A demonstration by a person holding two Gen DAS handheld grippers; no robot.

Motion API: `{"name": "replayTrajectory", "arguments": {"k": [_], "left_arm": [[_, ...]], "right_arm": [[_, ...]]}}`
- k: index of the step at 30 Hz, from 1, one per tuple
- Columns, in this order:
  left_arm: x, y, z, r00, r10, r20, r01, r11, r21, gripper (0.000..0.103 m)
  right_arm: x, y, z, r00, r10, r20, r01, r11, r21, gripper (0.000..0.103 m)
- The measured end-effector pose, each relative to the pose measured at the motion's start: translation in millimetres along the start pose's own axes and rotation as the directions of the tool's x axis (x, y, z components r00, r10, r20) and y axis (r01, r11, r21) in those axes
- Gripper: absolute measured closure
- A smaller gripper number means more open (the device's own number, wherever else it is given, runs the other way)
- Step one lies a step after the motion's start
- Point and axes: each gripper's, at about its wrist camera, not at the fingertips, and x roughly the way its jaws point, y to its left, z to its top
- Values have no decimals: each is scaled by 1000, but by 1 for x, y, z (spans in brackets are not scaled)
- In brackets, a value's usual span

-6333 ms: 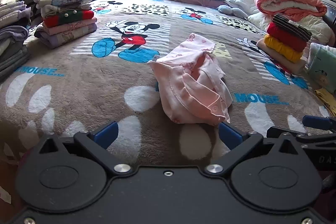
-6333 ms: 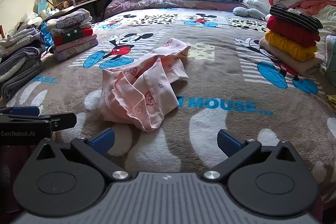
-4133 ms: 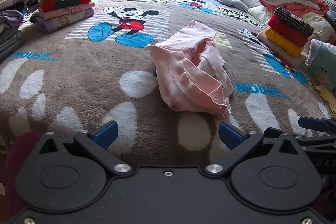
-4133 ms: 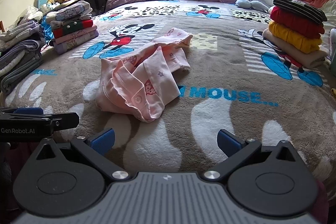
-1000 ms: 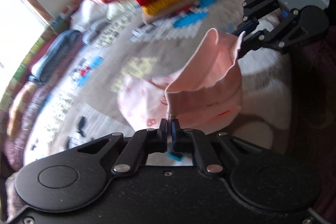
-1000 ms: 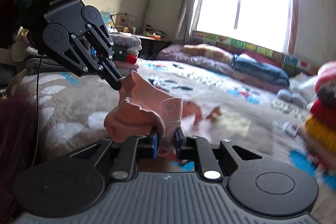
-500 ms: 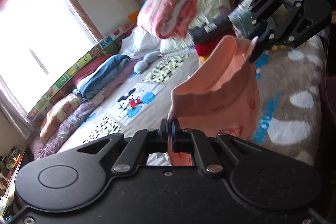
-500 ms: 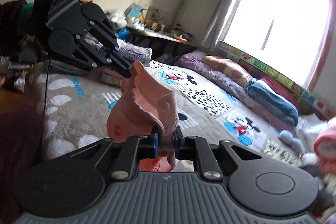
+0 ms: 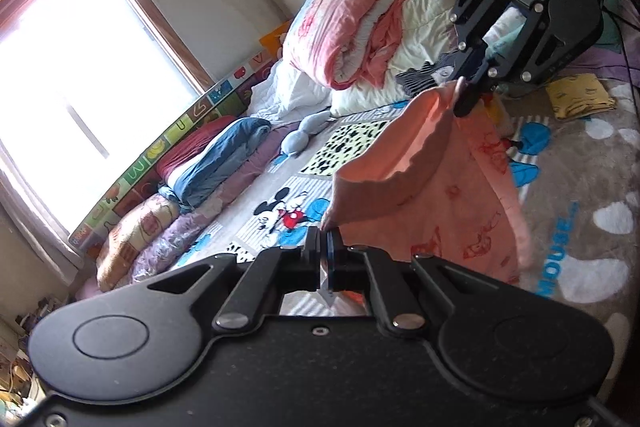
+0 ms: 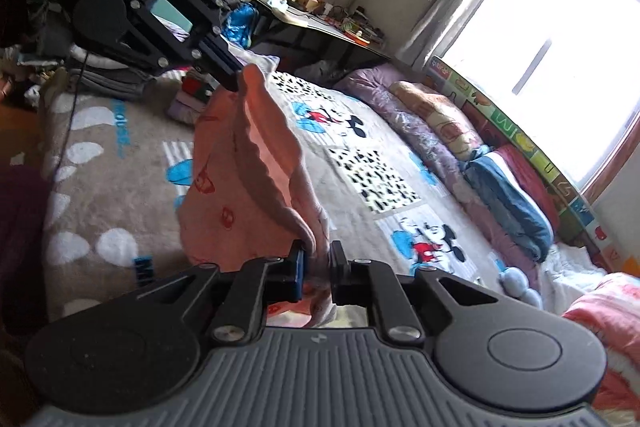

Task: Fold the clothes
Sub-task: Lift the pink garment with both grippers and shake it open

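- Pink garment [image 9: 448, 187] hangs in the air above the bed blanket [image 9: 580, 195], stretched between the two grippers by its wavy upper hem, with red cartoon prints on the cloth below.
- Left gripper [image 9: 325, 251] pinches one end of that hem; its jaws are pressed together on the thin edge of the cloth.
- Right gripper [image 10: 317, 269] clamps the other end, a thicker bunch of fabric filling the narrow gap between its jaws, which have just been closing a little further on it.
- In the left wrist view the right gripper shows at the upper right, its tips on the far corner of the hem.
- A rolled pink-and-white quilt [image 9: 360, 23] lies on the far right of the bed.
- Pillows [image 9: 216, 163] line the far edge under the window [image 9: 60, 67].
- A yellow folded item [image 9: 580, 101] rests on the blanket at the right.
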Motion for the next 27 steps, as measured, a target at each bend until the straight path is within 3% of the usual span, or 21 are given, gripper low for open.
{"name": "replayTrajectory", "arguments": {"k": [7, 12, 15, 18, 20, 22, 27], "left_arm": [[44, 39, 11, 998, 44, -42, -43, 999, 19, 101], [83, 59, 23, 988, 146, -49, -144, 989, 29, 101], [100, 65, 30, 972, 232, -28, -231, 973, 27, 101], [113, 63, 28, 952, 305, -5, -304, 952, 29, 101], [119, 54, 19, 954, 298, -14, -298, 954, 37, 101], [122, 34, 2, 963, 266, -39, -262, 962, 78, 101], [115, -34, -51, 984, 148, -103, -132, 980, 147, 101]], "right_arm": [[38, -46, 27, 998, -52, -43, 50, 998, -37, 89], [75, -78, 40, 990, -133, -56, 130, 990, -52, 89], [94, -88, 45, 972, -233, -43, 228, 969, -91, 89], [108, -89, 45, 935, -353, 2, 350, 925, -148, 89], [116, -83, 41, 901, -432, 50, 434, 884, -173, 89], [126, -72, 31, 884, -463, 65, 466, 863, -195, 89], [146, -19, -23, 931, -365, -1, 351, 895, -276, 90]]}}
